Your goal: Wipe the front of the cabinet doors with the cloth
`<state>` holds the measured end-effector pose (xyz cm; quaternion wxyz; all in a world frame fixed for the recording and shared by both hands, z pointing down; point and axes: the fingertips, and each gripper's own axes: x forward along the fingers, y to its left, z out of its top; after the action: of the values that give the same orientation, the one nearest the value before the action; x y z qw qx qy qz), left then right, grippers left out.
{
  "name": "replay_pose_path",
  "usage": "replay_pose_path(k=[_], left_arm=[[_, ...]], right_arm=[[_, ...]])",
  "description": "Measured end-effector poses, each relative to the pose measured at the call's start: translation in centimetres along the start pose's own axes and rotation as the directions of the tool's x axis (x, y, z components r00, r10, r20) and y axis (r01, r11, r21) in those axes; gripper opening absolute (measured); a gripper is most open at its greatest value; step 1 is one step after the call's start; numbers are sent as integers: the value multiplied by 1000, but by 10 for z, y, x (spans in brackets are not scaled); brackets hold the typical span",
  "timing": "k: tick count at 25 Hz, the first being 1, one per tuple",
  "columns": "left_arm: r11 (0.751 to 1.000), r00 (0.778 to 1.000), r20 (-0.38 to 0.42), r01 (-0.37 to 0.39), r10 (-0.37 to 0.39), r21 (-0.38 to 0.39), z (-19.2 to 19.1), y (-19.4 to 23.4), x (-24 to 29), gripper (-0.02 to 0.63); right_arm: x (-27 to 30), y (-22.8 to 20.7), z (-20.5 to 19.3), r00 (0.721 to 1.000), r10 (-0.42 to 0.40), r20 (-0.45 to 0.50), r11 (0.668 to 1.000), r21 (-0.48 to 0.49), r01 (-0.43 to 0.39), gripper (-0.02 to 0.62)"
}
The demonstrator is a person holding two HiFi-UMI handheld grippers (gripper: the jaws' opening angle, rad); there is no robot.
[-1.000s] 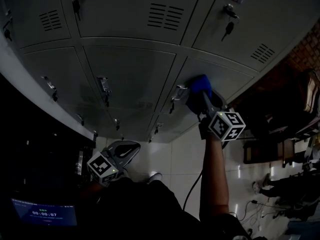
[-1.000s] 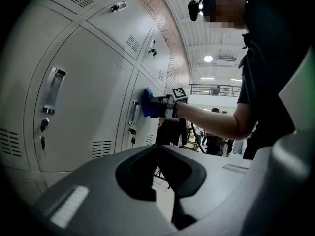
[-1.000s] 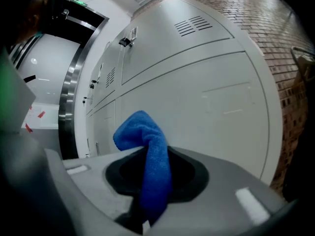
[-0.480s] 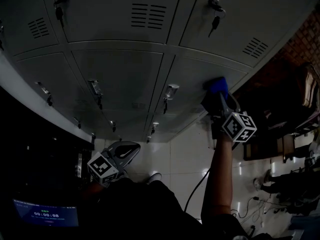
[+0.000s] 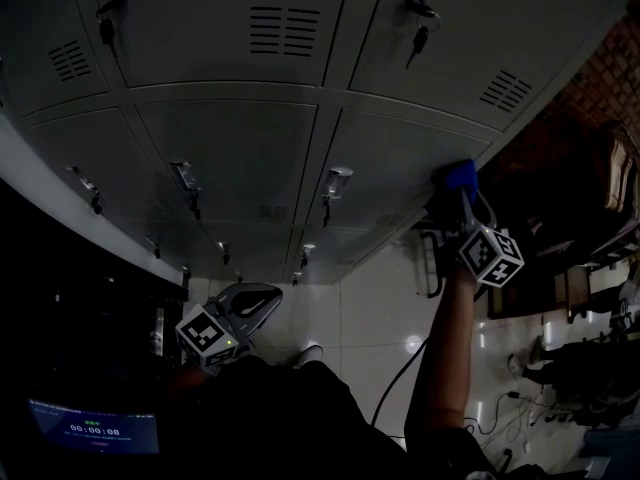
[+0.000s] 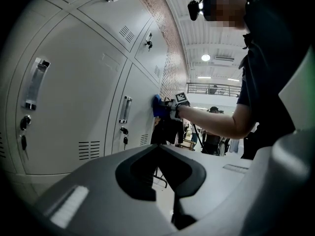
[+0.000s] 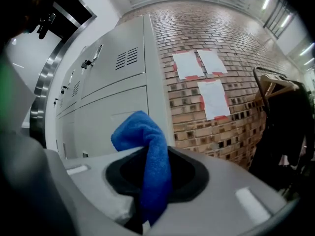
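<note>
Grey metal cabinet doors (image 5: 240, 148) fill the top of the head view. My right gripper (image 5: 458, 196) is shut on a blue cloth (image 5: 461, 176) and presses it against the right edge of the lower right door (image 5: 390, 163). In the right gripper view the blue cloth (image 7: 147, 146) sticks out from between the jaws of the right gripper (image 7: 147, 186), with the door (image 7: 113, 112) just beyond. My left gripper (image 5: 250, 303) hangs low near my body, away from the doors. In its own view the left gripper (image 6: 160, 154) is shut on nothing and looks along the doors (image 6: 74, 107) at the cloth (image 6: 157, 107).
Handles (image 5: 336, 182) and keys (image 5: 418, 38) jut from the doors. A brick wall (image 7: 211, 117) with taped papers stands right of the cabinet. Chairs and cables (image 5: 540, 298) crowd the floor at right. A lit screen (image 5: 95, 433) shows at lower left.
My right gripper has slid the cloth rightwards across the lower right door, from near the handle to the door's right edge. The left gripper has stayed put.
</note>
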<state>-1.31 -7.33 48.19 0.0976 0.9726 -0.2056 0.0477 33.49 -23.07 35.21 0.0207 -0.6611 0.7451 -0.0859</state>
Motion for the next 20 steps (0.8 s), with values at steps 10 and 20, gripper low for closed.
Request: replay_pose_path(k=[10,20], left_arm=[[1000,1000,0,-12,12,-1,-2,1,-12,2],[1000,1000,6,-23,23,-7,-2,4,-31,2]], right_arm=[[-14,12,-5,1000,-7,23,1000,10,7,83],[12,157,-50,964,261,-47,965,16,-260,83]])
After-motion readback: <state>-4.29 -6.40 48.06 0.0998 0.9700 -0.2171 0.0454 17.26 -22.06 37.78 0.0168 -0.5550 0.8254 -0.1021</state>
